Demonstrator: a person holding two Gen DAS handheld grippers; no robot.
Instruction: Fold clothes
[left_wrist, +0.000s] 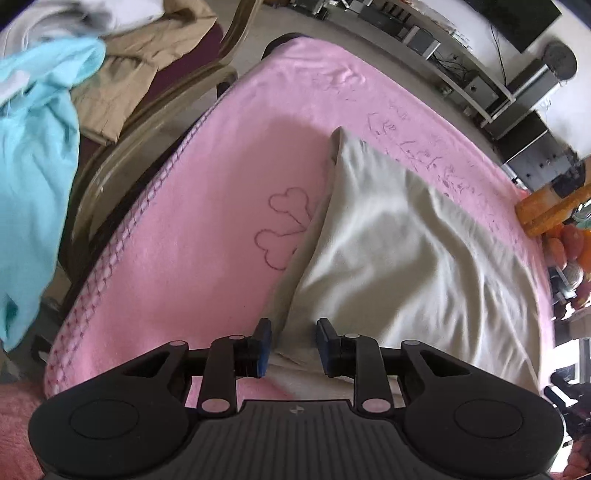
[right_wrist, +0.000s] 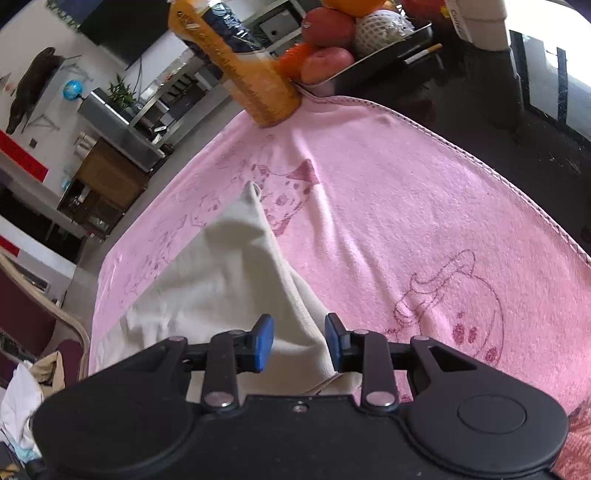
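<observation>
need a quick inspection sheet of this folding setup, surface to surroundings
surface: pink towel spread flat over a dark table
job's things: cream garment lying on the towel, partly folded, creased; blue garment and tan garment heaped on a chair beside the table
clutter: orange package on the towel's far edge; fruit tray and a cigarette just beyond
grippers: left gripper open over the cream garment's near edge; right gripper open over its other side; neither grips it
cables: wires by the shelving
surroundings: shelves, monitor, plant
</observation>
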